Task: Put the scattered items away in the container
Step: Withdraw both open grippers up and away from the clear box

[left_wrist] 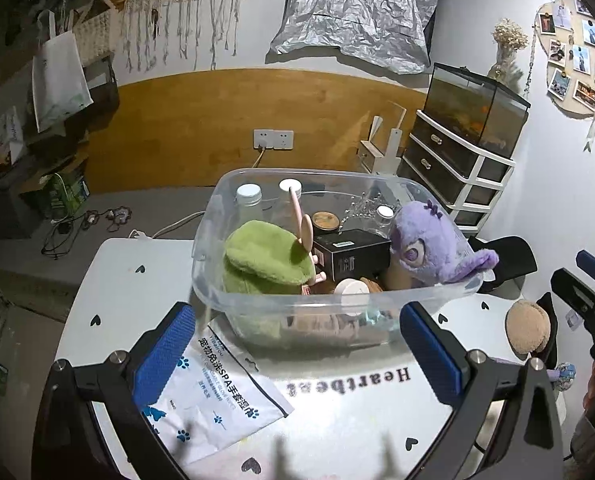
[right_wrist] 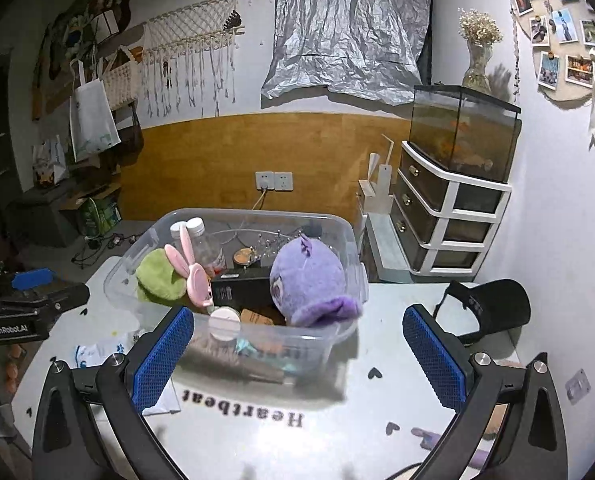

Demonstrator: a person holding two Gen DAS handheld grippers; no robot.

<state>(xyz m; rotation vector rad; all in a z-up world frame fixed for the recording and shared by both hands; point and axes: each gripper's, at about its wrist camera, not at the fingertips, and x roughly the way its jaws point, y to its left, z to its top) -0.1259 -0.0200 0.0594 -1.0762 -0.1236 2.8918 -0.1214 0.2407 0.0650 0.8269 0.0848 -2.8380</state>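
Clear plastic container [left_wrist: 437, 292] crammed with fuzzy plush toys
Left gripper [left_wrist: 297, 344] and right gripper [right_wrist: 297, 354] hover over the desk [left_wrist: 357, 408], blue ribbed pads spread wide, empty

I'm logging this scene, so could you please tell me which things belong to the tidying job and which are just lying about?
Job:
clear bin
wipes packet
black cap
tan plush
left claw
right claw

Lying about:
fish tank
drawer unit
wall socket
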